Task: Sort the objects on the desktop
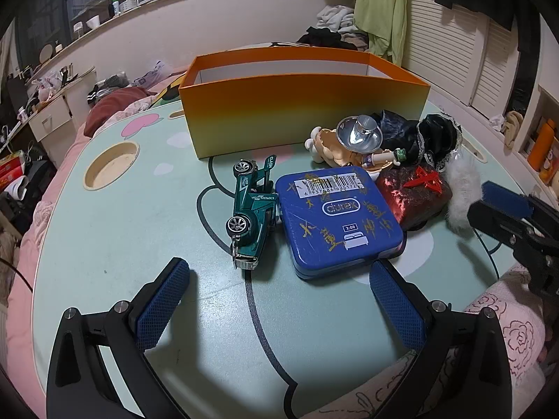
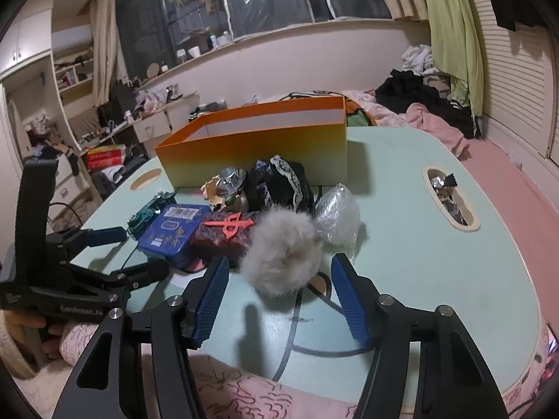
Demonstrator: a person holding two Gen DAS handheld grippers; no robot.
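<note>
An orange box (image 1: 300, 118) (image 2: 258, 150) stands open at the back of the pale green table (image 1: 122, 237). In front of it lie a green toy car (image 1: 253, 209), a blue tin (image 1: 337, 216) (image 2: 171, 235), a red foil block (image 1: 414, 192) (image 2: 227, 235), a doll with a silver hat (image 1: 360, 139), black lace cloth (image 1: 433, 139) (image 2: 279, 185), a grey fur pompom (image 2: 283, 255) and a clear plastic bag (image 2: 337, 214). My left gripper (image 1: 279, 300) is open and empty, just short of the car and tin. My right gripper (image 2: 279, 296) is open and empty, just short of the pompom.
The table has a round cup hole (image 1: 111, 169) at the left and an oblong slot (image 2: 449, 197) with foil wrappers at the right. A bed with pink covers (image 2: 506, 181) and piled clothes surrounds the table. The right gripper shows in the left wrist view (image 1: 503, 216).
</note>
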